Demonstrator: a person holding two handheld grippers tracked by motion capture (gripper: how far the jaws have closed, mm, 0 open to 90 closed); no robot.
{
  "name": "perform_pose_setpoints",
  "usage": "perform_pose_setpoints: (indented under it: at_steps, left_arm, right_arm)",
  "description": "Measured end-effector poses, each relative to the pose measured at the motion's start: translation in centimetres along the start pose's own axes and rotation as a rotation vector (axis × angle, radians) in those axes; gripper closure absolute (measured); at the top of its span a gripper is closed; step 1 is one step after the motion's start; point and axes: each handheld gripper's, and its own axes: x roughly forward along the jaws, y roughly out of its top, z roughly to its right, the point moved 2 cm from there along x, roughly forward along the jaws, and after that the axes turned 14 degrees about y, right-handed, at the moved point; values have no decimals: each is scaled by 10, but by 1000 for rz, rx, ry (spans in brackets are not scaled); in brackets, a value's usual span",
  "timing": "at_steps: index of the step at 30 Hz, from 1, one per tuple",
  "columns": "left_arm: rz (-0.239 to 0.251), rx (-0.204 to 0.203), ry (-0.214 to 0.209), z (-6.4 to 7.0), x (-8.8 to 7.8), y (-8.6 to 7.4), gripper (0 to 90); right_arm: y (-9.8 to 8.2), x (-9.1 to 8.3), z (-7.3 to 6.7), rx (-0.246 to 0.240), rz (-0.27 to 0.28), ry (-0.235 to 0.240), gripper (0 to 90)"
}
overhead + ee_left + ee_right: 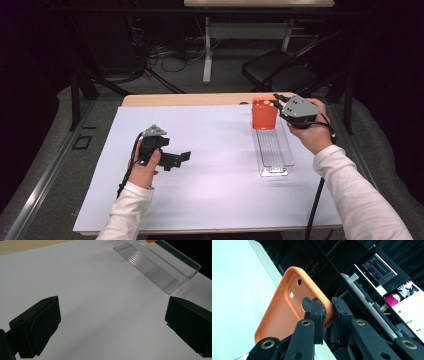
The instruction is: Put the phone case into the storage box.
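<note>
A matt orange rubbery phone case (287,312), a glossy clear plastic tray (160,267), matt white paper (215,165).

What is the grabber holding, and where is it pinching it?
The right gripper pinches the orange phone case by its edge wall, near the camera cut-outs. The left gripper holds nothing; its jaws stand open over the white table cover.

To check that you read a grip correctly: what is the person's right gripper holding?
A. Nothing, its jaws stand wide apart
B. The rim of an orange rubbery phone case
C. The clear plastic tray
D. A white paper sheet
B: in the right gripper view the right gripper has its black jaws pinched on the rim of the orange rubbery phone case, lifted above the clear plastic tray.
</note>
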Motion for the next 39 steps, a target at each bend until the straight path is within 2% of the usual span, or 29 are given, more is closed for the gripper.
perform_pose_setpoints:
  at_steps: [15,27,31,34,39]
  left_arm:
    - [9,14,10,2,-4,-1,6]
    - [16,12,12,2,-4,0,6]
    - [18,11,19,1,-4,1,6]
    - [18,15,21,1,-4,1,6]
    - [14,17,25,1,-4,0,6]
  right_arm:
    - [-14,19,7,-15,-47,-34,801]
    - [-19,31,28,-8,-71,-51,800]
    - [-21,39,35,-17,-85,-54,801]
    - [-25,47,39,-3,-87,-60,801]
    - [-37,60,40,-4,-114,-64,801]
